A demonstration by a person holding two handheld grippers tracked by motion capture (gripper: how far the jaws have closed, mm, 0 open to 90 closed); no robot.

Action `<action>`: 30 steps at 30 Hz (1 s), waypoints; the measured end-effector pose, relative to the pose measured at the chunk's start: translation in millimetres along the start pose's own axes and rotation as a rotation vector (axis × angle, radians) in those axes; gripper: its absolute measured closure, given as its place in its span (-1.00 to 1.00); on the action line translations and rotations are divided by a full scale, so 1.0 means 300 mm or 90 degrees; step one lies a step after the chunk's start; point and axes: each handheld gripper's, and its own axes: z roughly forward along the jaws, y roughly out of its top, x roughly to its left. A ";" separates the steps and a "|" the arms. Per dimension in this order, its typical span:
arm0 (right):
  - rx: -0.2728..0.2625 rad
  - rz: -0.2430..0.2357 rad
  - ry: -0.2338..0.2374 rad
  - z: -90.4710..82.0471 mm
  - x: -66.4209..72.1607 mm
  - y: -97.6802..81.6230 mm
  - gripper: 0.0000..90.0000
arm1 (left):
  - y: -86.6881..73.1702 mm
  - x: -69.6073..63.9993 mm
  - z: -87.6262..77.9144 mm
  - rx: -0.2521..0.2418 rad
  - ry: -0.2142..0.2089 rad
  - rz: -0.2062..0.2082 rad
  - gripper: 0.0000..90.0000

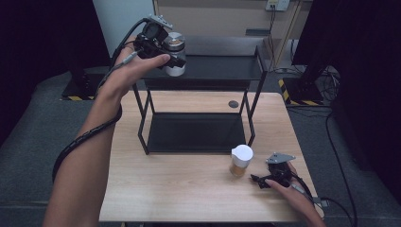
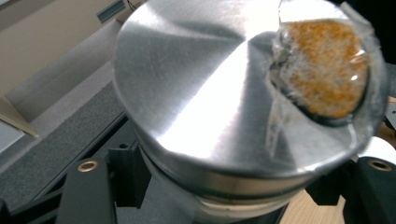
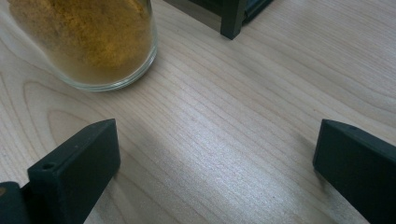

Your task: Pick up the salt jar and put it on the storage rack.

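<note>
My left gripper (image 1: 172, 59) is raised at the upper left and shut on a spice jar (image 1: 175, 45) with a silver lid, held over the left end of the black rack's top shelf (image 1: 222, 66). In the left gripper view the lid (image 2: 210, 93) sits between the two black jaws, with orange spice behind a clear window (image 2: 327, 70). A second jar (image 1: 241, 161) with a white lid and orange-brown powder stands on the table in front of the rack. My right gripper (image 1: 257, 179) rests open on the wood just right of it; its jaws (image 3: 215, 158) stand wide apart, with the jar's glass base (image 3: 93, 42) ahead to the left.
The two-tier black rack has a lower shelf (image 1: 196, 132) on the wooden table (image 1: 189, 189). A small dark round spot (image 1: 233, 103) lies behind the rack. One rack leg (image 3: 232, 21) stands just past the jar. Cables trail on the grey floor at the right.
</note>
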 end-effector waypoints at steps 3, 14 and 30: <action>0.000 0.000 0.000 0.000 0.000 0.000 -0.96 | 0.006 0.007 0.013 0.004 0.008 -0.002 -0.34; 0.000 -0.001 0.000 -0.001 -0.001 0.000 -0.96 | 0.015 0.040 0.053 0.015 0.011 -0.023 -0.34; 0.000 -0.001 0.001 -0.001 -0.001 0.000 -0.96 | 0.010 0.071 0.086 0.023 -0.003 -0.048 -0.35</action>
